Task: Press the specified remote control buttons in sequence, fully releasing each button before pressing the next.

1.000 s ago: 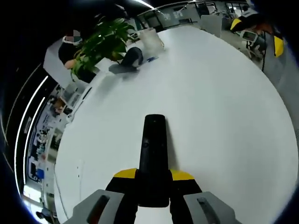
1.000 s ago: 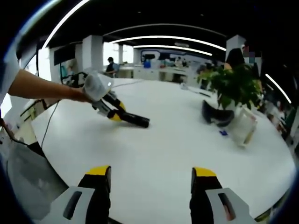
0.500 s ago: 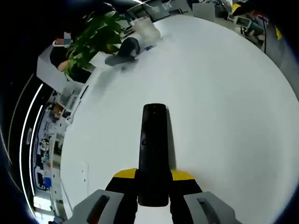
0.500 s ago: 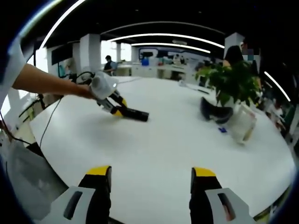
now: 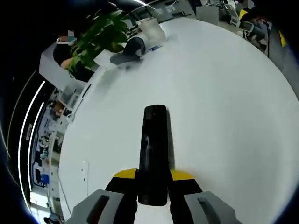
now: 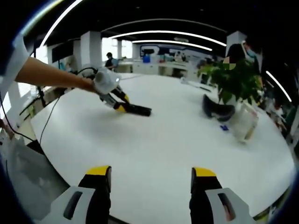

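Left gripper (image 5: 153,179) stays clamped on the remote (image 5: 154,149), drifted slightly along the table (image 5: 224,116); right gripper (image 6: 150,186) spread, well apart — no button pressed yet.

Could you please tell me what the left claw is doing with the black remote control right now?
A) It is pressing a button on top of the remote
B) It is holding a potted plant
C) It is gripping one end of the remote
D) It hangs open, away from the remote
C: in the left gripper view the left claw is closed on the near end of the remote control, which sticks out over the white table.
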### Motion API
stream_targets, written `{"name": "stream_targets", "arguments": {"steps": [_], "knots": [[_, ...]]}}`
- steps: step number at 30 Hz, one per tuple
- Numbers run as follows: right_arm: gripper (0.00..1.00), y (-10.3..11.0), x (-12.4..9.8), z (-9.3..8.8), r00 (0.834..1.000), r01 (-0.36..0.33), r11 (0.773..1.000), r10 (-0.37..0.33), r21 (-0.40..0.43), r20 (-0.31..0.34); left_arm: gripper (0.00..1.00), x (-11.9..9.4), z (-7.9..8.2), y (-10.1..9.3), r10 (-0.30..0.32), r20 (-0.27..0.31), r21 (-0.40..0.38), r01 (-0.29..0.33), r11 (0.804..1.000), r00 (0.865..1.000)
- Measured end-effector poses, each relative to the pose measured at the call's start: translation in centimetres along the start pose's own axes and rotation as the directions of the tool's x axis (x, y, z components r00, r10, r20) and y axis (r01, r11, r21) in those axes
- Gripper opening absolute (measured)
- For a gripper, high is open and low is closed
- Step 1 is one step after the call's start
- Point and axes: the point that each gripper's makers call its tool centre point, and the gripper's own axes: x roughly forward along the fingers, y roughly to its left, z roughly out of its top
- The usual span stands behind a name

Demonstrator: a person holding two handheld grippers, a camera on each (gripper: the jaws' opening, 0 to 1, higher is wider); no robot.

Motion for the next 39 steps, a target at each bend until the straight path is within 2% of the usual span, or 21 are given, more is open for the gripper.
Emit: {"name": "stream_targets", "arguments": {"steps": [4, 8, 9, 12, 14, 16, 18, 19, 20, 22, 23, 25, 27, 28, 29, 35, 37, 39], "knots": [[0.68, -0.1, -0.1, 0.2, 1.0, 0.003, 1.0, -0.003, -0.001, 0.01, 0.22, 0.0, 0.0, 0.4, 0.027, -0.011, -0.034, -0.027, 0.999, 1.0], [0.69, -0.4, -0.3, 0.4, 1.0, 0.013, 1.0, -0.013, 0.011, 0.023, 0.34, -0.2, -0.2, 1.4, 0.053, -0.015, -0.15, -0.055, 0.987, 0.998], [0.68, -0.5, -0.3, 0.4, 1.0, 0.016, 1.0, -0.016, 0.013, 0.026, 0.41, -0.4, -0.4, 1.6, 0.055, -0.024, -0.202, -0.059, 0.978, 0.998], [0.69, -0.6, -0.4, 0.5, 0.999, 0.017, 1.0, -0.018, 0.018, 0.032, 0.61, -0.6, 0.0, 1.5, 0.037, -0.003, -0.294, -0.036, 0.955, 0.999], [0.69, -0.6, -0.5, 0.6, 0.999, 0.018, 1.0, -0.018, 0.018, 0.039, 0.65, -0.8, 0.0, 1.6, 0.049, 0.0, -0.334, -0.046, 0.942, 0.999], [0.69, -0.6, -0.5, 0.6, 0.999, 0.018, 1.0, -0.018, 0.017, 0.041, 0.75, -0.8, 0.0, 1.4, 0.051, 0.024, -0.364, -0.039, 0.93, 0.998], [0.69, -0.6, -0.5, 0.6, 0.999, 0.02, 1.0, -0.02, 0.014, 0.041, 0.89, -0.9, 0.2, 0.5, 0.028, 0.052, -0.431, -0.003, 0.902, 0.998], [0.7, -0.6, -0.5, 0.7, 0.999, 0.02, 1.0, -0.02, 0.014, 0.043, 0.91, -1.1, 0.3, 0.3, 0.03, 0.066, -0.47, 0.004, 0.883, 0.997], [0.7, -0.5, -0.5, 0.7, 0.999, 0.02, 1.0, -0.021, 0.012, 0.048, 0.92, -1.4, 0.4, 0.1, 0.037, 0.086, -0.528, 0.014, 0.849, 0.996], [0.71, -0.6, -0.6, 0.8, 0.998, 0.021, 1.0, -0.022, 0.014, 0.054, 0.95, -2.1, 0.9, -0.1, 0.072, 0.124, -0.599, 0.017, 0.8, 0.99], [0.72, -0.6, -0.6, 0.9, 0.998, 0.022, 1.0, -0.023, 0.016, 0.057, 0.97, -2.2, 1.1, -0.2, 0.077, 0.133, -0.605, 0.02, 0.796, 0.988], [0.73, -0.8, -0.7, 1.0, 0.998, 0.026, 0.999, -0.028, 0.022, 0.064, 1.0, -3.3, 2.0, -1.1, 0.096, 0.169, -0.646, 0.037, 0.763, 0.981], [0.75, -0.8, -0.7, 1.1, 0.997, 0.028, 0.999, -0.03, 0.028, 0.072, 1.0, -4.2, 2.7, -1.0, 0.157, 0.203, -0.676, 0.023, 0.736, 0.967], [0.76, -0.9, -0.8, 1.2, 0.996, 0.033, 0.999, -0.035, 0.03, 0.081, 1.0, -4.6, 3.0, -1.2, 0.174, 0.216, -0.702, 0.029, 0.712, 0.961], [0.78, -1.0, -0.8, 1.3, 0.996, 0.036, 0.999, -0.038, 0.031, 0.084, 1.0, -5.6, 3.9, -2.2, 0.18, 0.237, -0.734, 0.055, 0.676, 0.955], [0.82, -1.2, -1.0, 1.6, 0.993, 0.045, 0.998, -0.05, 0.049, 0.108, 1.0, -8.2, 4.8, -3.6, 0.254, 0.31, -0.811, 0.116, 0.574, 0.916], [0.84, -1.3, -1.1, 1.9, 0.991, 0.048, 0.997, -0.055, 0.054, 0.122, 1.0, -9.2, 5.1, -4.3, 0.27, 0.315, -0.814, 0.112, 0.57, 0.91], [0.85, -1.4, -1.1, 1.9, 0.991, 0.05, 0.997, -0.057, 0.061, 0.125, 1.0, -9.7, 5.3, -4.9, 0.287, 0.318, -0.803, 0.096, 0.588, 0.904]]}}
